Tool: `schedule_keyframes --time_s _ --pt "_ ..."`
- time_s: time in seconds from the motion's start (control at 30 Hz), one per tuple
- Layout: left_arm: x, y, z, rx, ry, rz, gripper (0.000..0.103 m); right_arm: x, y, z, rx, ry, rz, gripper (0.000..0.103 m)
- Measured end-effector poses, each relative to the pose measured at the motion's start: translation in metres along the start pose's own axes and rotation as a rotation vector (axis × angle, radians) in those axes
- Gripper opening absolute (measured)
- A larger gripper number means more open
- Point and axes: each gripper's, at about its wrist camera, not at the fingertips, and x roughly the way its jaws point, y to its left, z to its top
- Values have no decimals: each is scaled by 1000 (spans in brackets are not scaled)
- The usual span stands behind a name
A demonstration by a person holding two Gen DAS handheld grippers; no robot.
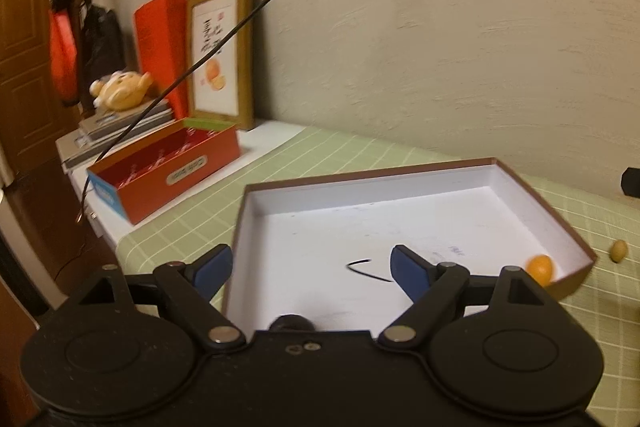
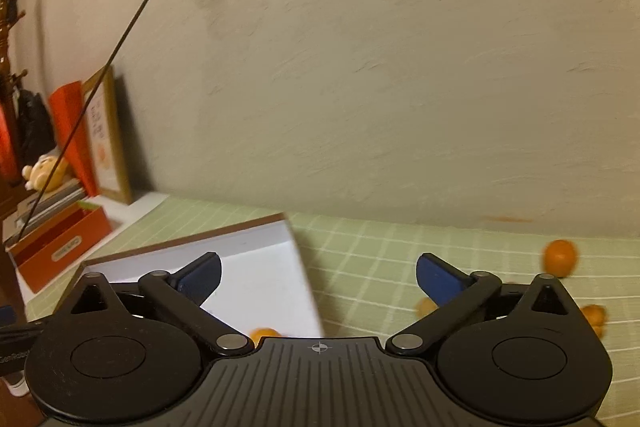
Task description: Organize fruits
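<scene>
Both grippers have their jaws spread wide with nothing between them. The left gripper hangs over the white-lined tray on the green checked desk; one orange lies in the tray's near right corner. The right gripper hangs over the tray's right edge. More oranges, one of them, lie on the desk right of the tray.
</scene>
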Motion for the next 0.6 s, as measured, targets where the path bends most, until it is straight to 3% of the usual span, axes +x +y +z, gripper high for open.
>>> schedule_keyframes --time_s 0.27,0.6 --pt "-19 -35 -7 82 -39 -117 74 -57 -46 2 68 -48 -116 103" --pt "-40 -95 -34 228 -39 -321 63 -121 -101 -17 148 -50 -283 103"
